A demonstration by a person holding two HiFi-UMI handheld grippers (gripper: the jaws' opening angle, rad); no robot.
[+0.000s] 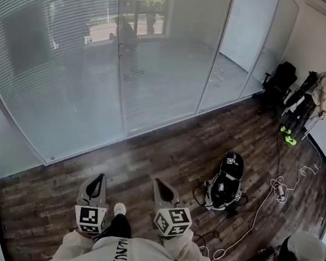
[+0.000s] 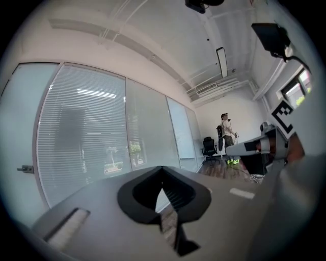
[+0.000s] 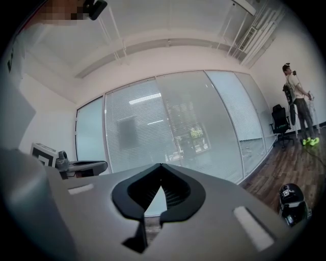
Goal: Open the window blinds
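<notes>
A: How many grippers?
B: Two. The left gripper [image 1: 99, 177] and right gripper [image 1: 158, 182] are both closed on nothing.
A: The blinds [image 1: 60, 57]?
B: Ahead, slats down, well apart from both grippers. At right there's one backpack [image 1: 227, 184], one standing person [image 1: 318, 92] and one crouching person [image 1: 304, 254].

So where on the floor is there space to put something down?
Bare floor runs along the glass wall, between the left claw, the right claw and the black bag. More lies between that bag and the office chair. It's crowded on the right: white cable, a standing person, a crouching person.
</notes>
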